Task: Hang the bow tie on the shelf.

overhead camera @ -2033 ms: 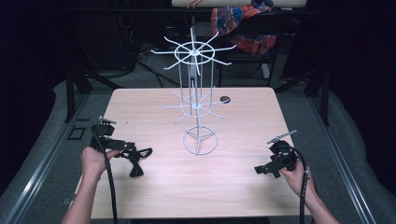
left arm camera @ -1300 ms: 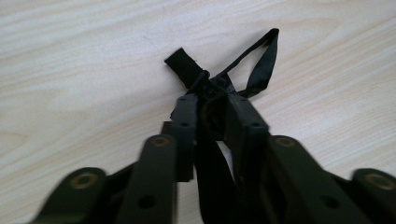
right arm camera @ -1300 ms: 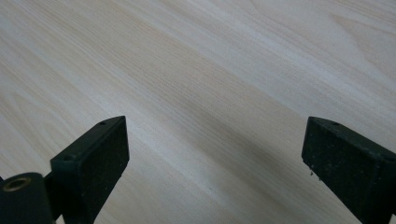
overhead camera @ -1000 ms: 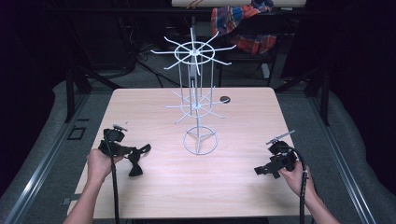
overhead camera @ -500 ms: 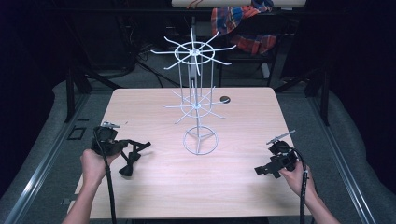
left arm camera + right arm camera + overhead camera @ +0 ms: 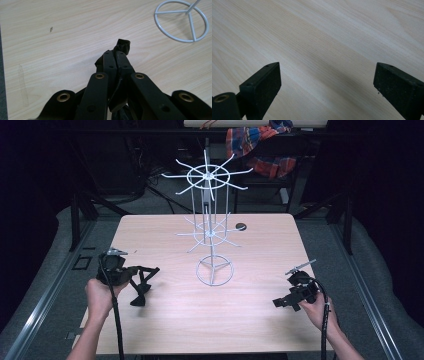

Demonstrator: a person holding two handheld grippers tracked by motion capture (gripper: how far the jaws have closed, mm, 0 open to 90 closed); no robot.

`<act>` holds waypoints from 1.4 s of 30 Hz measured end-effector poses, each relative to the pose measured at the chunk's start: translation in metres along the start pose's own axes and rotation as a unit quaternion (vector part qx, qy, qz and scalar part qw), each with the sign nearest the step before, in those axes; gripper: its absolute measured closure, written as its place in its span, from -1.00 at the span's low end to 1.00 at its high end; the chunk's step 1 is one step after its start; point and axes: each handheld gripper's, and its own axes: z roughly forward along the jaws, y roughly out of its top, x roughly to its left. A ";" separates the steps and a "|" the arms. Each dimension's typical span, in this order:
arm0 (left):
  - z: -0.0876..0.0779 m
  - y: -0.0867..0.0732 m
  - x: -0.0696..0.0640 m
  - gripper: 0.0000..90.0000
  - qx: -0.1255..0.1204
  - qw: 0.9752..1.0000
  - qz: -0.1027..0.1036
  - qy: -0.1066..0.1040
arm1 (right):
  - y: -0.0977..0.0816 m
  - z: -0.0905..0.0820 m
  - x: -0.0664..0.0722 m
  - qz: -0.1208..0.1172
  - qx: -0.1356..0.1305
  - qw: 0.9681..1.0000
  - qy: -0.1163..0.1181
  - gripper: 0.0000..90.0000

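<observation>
Black cloth strip (image 6: 123, 46) is kept clenched in the left tongs (image 6: 115, 58), probably for hanging on the wire rack (image 6: 210, 227), while the right tongs (image 6: 325, 82) are held released above the worktop (image 6: 210, 320).

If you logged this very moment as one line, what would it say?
left claw: shut on black strap | right claw: open, over bare table | white wire rack: upright mid-table, hooks bare
</observation>
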 end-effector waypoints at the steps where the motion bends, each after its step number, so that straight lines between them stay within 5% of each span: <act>1: -0.001 0.001 0.000 0.97 -0.002 1.000 0.001 -0.001 | 0.000 0.000 0.000 0.000 0.000 1.000 -0.001 -0.84; 42: -0.025 0.032 -0.021 0.97 -0.056 0.998 0.028 -0.017 | 0.000 -0.002 0.002 -0.006 -0.002 1.000 -0.004 -0.84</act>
